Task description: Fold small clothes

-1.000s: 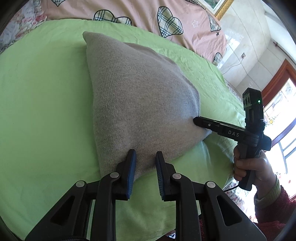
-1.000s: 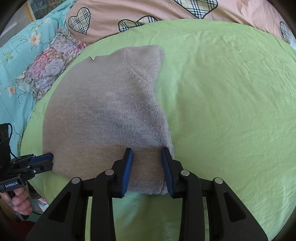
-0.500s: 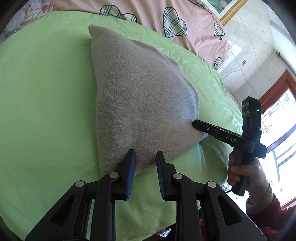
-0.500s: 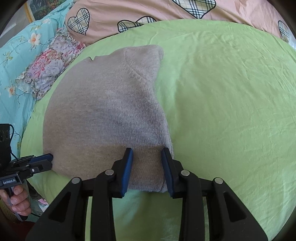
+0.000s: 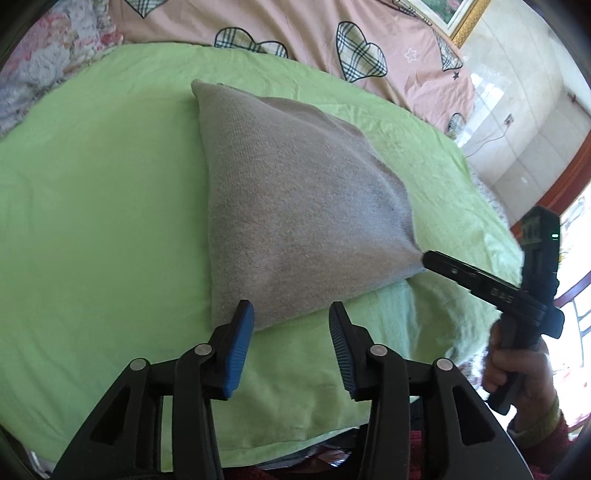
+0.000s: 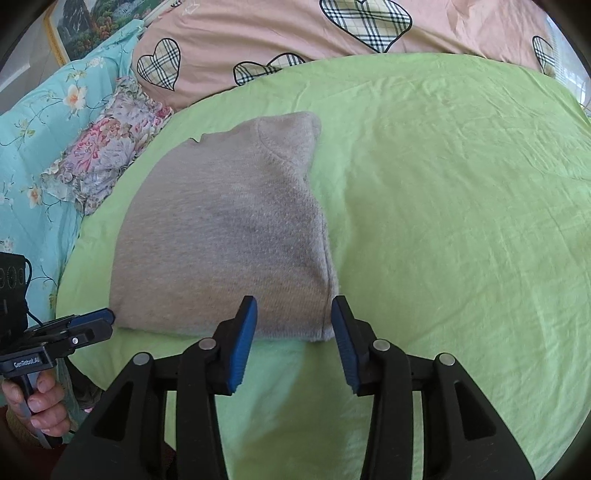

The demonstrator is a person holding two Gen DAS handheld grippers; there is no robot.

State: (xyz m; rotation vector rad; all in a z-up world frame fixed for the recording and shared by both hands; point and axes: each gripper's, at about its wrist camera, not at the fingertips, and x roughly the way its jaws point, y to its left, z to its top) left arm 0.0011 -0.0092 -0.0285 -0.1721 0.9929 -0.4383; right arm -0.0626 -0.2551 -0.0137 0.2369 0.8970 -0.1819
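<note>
The grey knit garment (image 5: 295,206) lies folded on the green sheet (image 5: 92,221) of the bed, its near hem facing both grippers, with pink heart-patterned bedding (image 6: 295,33) beyond it and a floral pillow (image 6: 107,147) off to one side. The main risk from here, as I judge it, is that the fold gets disturbed while the grippers pull away: the knit is soft and fuzzy, and a ribbed pad that brushes or snags the hem could drag a corner back out or lift the top layer. The sheet itself is loose and wrinkled, so any tug on the garment could slide the whole bundle out of square. A second risk is that the fold looks uneven, wider at the near edge than at the far tip, so a further fold may come out lopsided unless the edges are lined up first. The left gripper (image 5: 291,317) has just been opening; its jaws stand about halfway apart, with the garment's near left corner just ahead of them and the left pad at the hem, nothing clamped. The right gripper (image 6: 294,314) has likewise just been opening and stands partly apart; the right corner of the hem lies between its pads, yet the pads do not press on it, so the garment appears released.
</note>
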